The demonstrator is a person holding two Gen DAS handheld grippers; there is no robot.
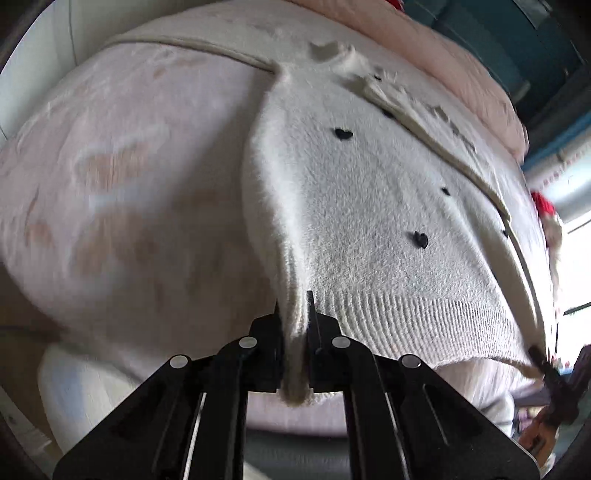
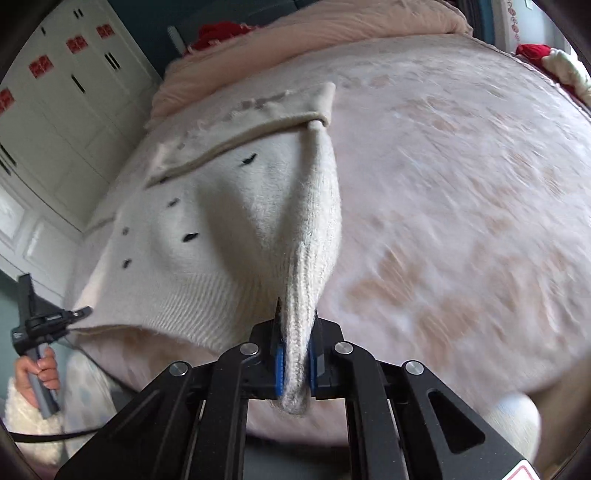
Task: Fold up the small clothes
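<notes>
My left tongs are clamped on one corner of the ribbed hem of the white sweater; a thick roll of knit fills the gap between the jaws. My right tongs are closed on the opposite hem corner in the same way, with the fabric pressed between the blue pads.

From both grip points the hem is raised off the bed and hangs in a shallow sag between the tongs. Further out, the body of the sweater rests on the pale patterned bedspread, with small black marks scattered across the knit. The neckline end lies flat at the far side, near a pink quilt bunched along the bed edge. White cupboards stand beyond.

Handling assessment: the garment appears soft, fluffy and light, with no stiffness. It stretches and droops under its own weight. The ribbed hem corners are the firmest hold; grip deep, as fuzzy knit may creep out of a shallow pinch.
</notes>
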